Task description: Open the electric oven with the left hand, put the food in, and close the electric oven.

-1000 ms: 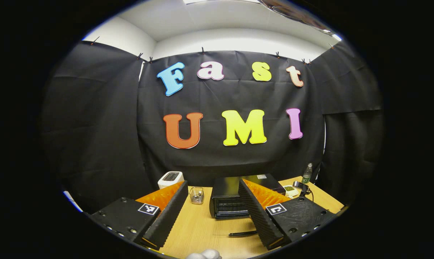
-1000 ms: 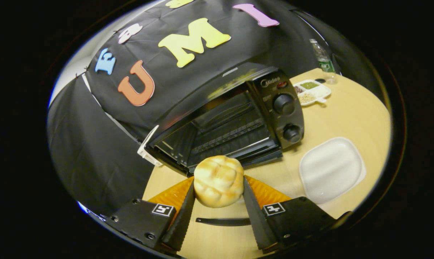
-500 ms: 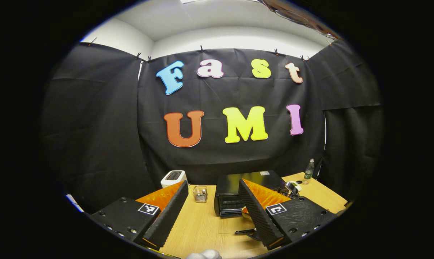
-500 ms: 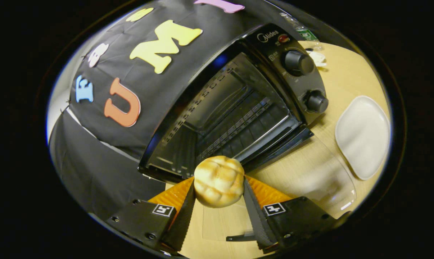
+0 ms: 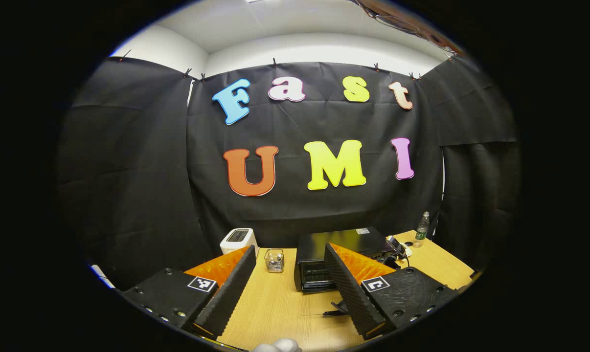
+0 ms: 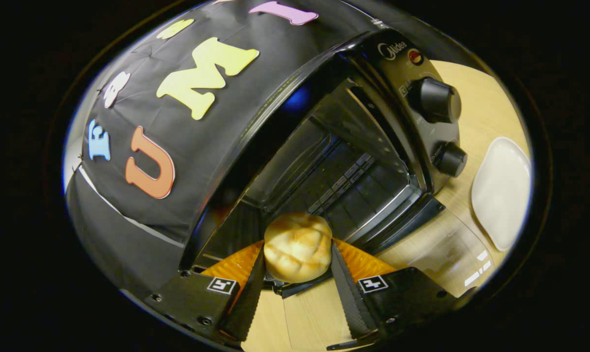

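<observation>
Your right gripper clamped the bun at the oven mouth, twelve o'clock; you needed a level entry. Left gripper gaped empty.

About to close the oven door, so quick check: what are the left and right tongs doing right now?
Left tongs: open, holding nothing.
Right tongs: closed on the bread bun, at the open oven mouth.

Right tool clamped on something round, left tool apparently agape, held high.
</observation>
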Tool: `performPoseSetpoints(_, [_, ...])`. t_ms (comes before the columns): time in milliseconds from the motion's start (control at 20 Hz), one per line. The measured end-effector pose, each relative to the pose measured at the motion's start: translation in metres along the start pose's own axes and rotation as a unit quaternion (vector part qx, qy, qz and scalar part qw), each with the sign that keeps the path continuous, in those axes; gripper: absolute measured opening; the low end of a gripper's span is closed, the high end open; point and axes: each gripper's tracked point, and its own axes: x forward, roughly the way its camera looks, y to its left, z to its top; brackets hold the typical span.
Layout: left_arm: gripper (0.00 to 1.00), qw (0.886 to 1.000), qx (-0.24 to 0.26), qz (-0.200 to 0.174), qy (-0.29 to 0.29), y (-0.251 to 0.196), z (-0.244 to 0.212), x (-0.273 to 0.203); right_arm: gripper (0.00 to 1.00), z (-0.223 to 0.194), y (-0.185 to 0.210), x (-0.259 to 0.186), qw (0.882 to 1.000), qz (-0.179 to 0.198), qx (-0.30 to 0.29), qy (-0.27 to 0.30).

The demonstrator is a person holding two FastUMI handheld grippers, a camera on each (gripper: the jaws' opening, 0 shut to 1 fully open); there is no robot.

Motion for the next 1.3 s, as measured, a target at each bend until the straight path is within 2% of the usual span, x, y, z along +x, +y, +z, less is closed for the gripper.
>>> performPoseSetpoints(100, [0.92, 1.000, 0.000, 0.002, 0.004, 0.002, -0.002, 0.000, 0.73, 0.002, -0.004, 0.007, 1.000, -0.015, -0.007, -0.007])
performPoseSetpoints(150, [0.92, 1.000, 0.000, 0.004, 0.005, 0.003, -0.003, 0.001, 0.76, 0.002, -0.003, 0.009, 1.000, -0.019, -0.010, -0.012])
performPoseSetpoints(300, [0.92, 1.000, 0.000, 0.007, 0.010, 0.003, -0.006, 0.004, 0.76, 0.005, -0.003, 0.012, 0.998, -0.036, -0.048, -0.028])
performPoseSetpoints(400, [0.92, 1.000, -0.001, 0.008, 0.012, 0.004, -0.006, 0.003, 0.86, 0.005, -0.006, 0.012, 0.996, -0.047, -0.073, -0.034])
performPoseSetpoints(500, [0.92, 1.000, -0.003, 0.008, 0.015, 0.003, -0.009, 0.004, 0.87, 0.005, -0.007, 0.011, 0.995, -0.051, -0.080, -0.037])
performPoseSetpoints(550, [0.82, 1.000, -0.004, 0.007, 0.017, 0.003, -0.011, 0.004, 0.91, 0.007, -0.009, 0.009, 0.994, -0.054, -0.087, -0.041])
performPoseSetpoints(600, [0.92, 1.000, -0.005, 0.007, 0.017, 0.003, -0.011, 0.003, 0.93, 0.010, -0.009, 0.007, 0.993, -0.055, -0.093, -0.048])
performPoseSetpoints(650, [0.92, 1.000, -0.005, 0.008, 0.016, 0.003, -0.011, 0.003, 0.98, 0.011, -0.010, 0.006, 0.992, -0.058, -0.100, -0.050])
performPoseSetpoints(800, [0.92, 1.000, -0.001, 0.007, 0.012, 0.002, -0.008, 0.004, 1.00, 0.009, -0.008, 0.002, 0.992, -0.053, -0.108, -0.047])
performPoseSetpoints(1000, [0.92, 1.000, -0.002, 0.003, 0.003, 0.000, -0.006, 0.004, 1.00, 0.017, 0.003, -0.019, 0.985, -0.038, -0.156, -0.065])
performPoseSetpoints(1100, [0.92, 1.000, 0.000, 0.002, -0.001, -0.001, -0.007, 0.005, 1.00, 0.026, 0.007, -0.038, 0.981, -0.028, -0.176, -0.077])
performPoseSetpoints(1150, [0.92, 1.000, 0.001, 0.002, -0.004, -0.001, -0.007, 0.005, 0.96, 0.031, 0.009, -0.050, 0.979, -0.022, -0.184, -0.086])
performPoseSetpoints(1200, [0.92, 1.000, 0.002, 0.000, -0.006, -0.002, -0.009, 0.006, 0.96, 0.036, 0.011, -0.063, 0.976, -0.015, -0.198, -0.091])
performPoseSetpoints(1300, [0.92, 1.000, 0.008, 0.000, -0.009, -0.003, -0.015, 0.006, 0.96, 0.047, 0.015, -0.096, 0.967, -0.007, -0.233, -0.103])
